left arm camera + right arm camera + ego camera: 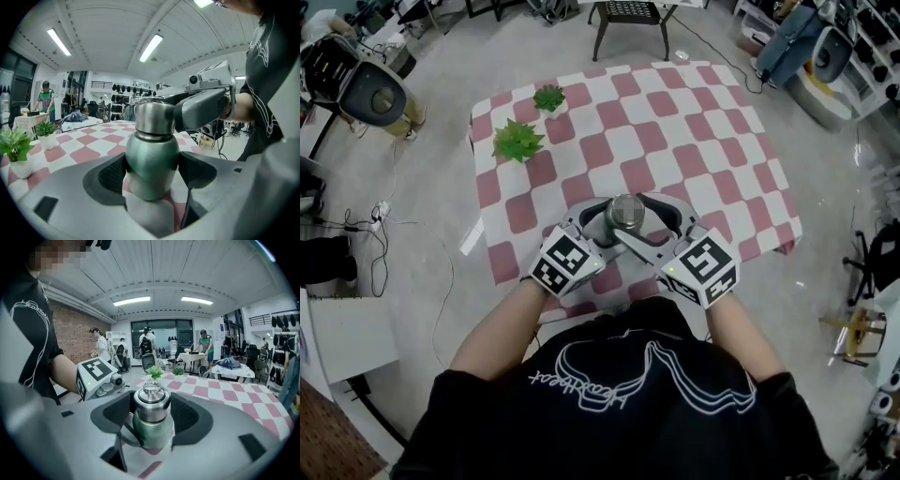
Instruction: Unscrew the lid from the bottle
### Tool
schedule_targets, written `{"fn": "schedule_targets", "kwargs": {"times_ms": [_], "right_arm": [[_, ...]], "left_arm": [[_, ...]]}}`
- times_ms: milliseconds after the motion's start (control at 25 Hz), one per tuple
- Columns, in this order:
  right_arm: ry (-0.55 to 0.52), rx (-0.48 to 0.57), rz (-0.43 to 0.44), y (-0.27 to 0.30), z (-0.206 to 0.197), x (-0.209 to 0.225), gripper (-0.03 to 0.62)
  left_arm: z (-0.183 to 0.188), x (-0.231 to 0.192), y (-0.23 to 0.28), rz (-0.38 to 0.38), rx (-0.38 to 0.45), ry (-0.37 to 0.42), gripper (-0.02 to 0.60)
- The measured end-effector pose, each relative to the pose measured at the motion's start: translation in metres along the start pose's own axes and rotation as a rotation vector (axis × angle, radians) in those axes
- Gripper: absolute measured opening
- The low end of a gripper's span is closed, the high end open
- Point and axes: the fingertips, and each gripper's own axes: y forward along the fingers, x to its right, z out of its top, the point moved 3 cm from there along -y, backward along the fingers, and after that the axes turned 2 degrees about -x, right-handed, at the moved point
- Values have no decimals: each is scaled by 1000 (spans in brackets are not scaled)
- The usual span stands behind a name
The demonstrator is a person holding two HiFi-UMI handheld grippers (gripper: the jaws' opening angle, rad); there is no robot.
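A green metal bottle (pixel 626 214) with a steel lid stands upright on the red-and-white checked table (pixel 712 141), near its front edge. My left gripper (pixel 152 171) is shut on the bottle's green body (pixel 152 157), its dark pads pressing both sides. My right gripper (pixel 151 414) reaches in from the other side, higher up. The steel lid (pixel 151 404), which has a small ring on top, sits between its pads. They stand close at either side and do not visibly squeeze it. In the head view both grippers meet at the bottle, the left gripper (pixel 614 232) and the right gripper (pixel 642 221).
Two small potted green plants (pixel 517 141) (pixel 549 97) stand at the table's far left. A dark stool (pixel 628 14) is beyond the far edge and a chair (pixel 375 94) at the left. Several people move about in the background.
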Motion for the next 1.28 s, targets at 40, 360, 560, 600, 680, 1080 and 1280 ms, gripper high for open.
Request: {"fn": "schedule_targets", "kwargs": {"times_ms": [40, 360, 560, 600, 680, 1080, 1280], "right_arm": [[-10, -1, -4, 1, 0, 0, 269], [-38, -2, 21, 4, -1, 2, 245], [-75, -46, 91, 2, 4, 4, 245], [-83, -56, 109, 1, 4, 4, 245], [-95, -40, 161, 2, 2, 5, 245], [-260, -72, 453, 5, -1, 8, 245], [-352, -85, 585, 8, 2, 8, 245]], "left_arm": [[0, 0, 0, 1, -2, -1, 351], [-1, 1, 0, 2, -13, -4, 351], [0, 2, 0, 2, -20, -11, 351], [-1, 2, 0, 2, -23, -13, 351], [-1, 1, 0, 4, -29, -17, 353], [-2, 2, 2, 7, -59, -24, 351], [-2, 1, 2, 11, -77, -26, 351]]}}
